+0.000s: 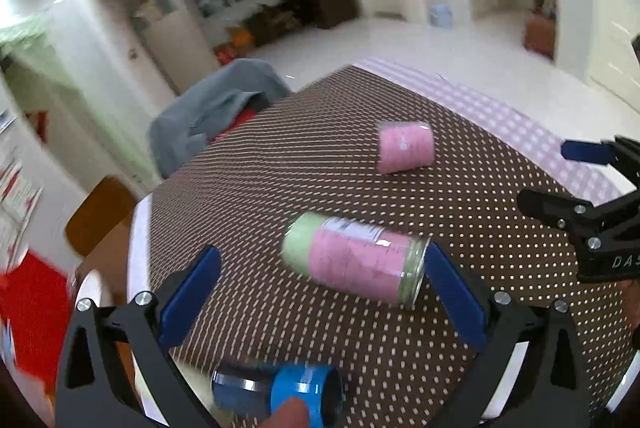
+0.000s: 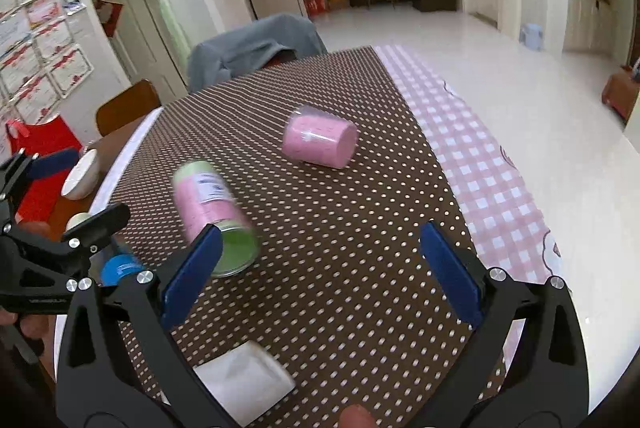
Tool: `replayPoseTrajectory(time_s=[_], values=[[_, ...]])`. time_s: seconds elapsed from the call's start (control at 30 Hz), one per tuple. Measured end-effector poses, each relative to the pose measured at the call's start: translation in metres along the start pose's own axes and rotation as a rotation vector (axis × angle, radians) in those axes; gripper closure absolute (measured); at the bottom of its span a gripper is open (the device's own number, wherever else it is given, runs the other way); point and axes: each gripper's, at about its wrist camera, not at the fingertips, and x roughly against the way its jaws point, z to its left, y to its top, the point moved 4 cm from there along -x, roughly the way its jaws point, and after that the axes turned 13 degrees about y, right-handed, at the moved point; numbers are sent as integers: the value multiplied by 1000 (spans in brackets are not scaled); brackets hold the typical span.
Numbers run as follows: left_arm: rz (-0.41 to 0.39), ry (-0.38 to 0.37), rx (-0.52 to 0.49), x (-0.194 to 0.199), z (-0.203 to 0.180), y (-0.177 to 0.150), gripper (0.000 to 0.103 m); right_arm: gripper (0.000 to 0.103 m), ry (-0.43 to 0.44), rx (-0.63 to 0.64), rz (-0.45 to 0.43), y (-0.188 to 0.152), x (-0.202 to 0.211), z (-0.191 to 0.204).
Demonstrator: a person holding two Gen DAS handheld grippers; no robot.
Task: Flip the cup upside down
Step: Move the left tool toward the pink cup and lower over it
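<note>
A tall pink and green cup [image 1: 354, 258] lies on its side on the brown dotted tablecloth [image 1: 304, 168], its open mouth toward the right finger of my left gripper [image 1: 320, 292]. That gripper is open, its fingers either side of the cup and not touching it. The cup also shows in the right wrist view [image 2: 214, 212], lying left of my open, empty right gripper [image 2: 320, 268]. A shorter pink cup [image 1: 406, 147] lies on its side farther back, also in the right wrist view [image 2: 320, 138].
A blue cylinder [image 1: 280, 392] lies near the table's front edge. A white folded napkin [image 2: 244, 384] lies by the right gripper. A chair with grey cloth [image 2: 252, 46] stands at the far side. A pink checked cloth [image 2: 480, 156] covers the right part.
</note>
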Motion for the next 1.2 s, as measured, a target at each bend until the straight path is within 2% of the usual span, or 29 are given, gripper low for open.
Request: replayPoseTrajectory(time_s=[0.27,0.37,0.43,0.73,0.93,1.0,1.13,1.2], values=[[31,-162,-309,-67,-40,46,4,6,-31,-55,51,14,-32,-34],[11,-233,-437,-79,-57,58,4,6,-32,-81,72,16,-41,-45],[-5,-258,-519,-87,-67,66,4,6,-38,-88,77,18,-45,-50],[-50,-329,-775,-119,-94,95,4,6,-50,-125,86,22,-54,-70],[-22,-367,-952,-140,-132,100,4,6,-57,-148,90,21,-60,-80],[-1,-364,-969,-147,-141,101,4,6,-57,-150,88,21,-60,-80],[58,-418,-960,-155,-153,105,4,6,-54,-158,86,20,-60,-83],[73,-421,-965,-153,-150,100,4,6,-55,-159,86,19,-59,-85]])
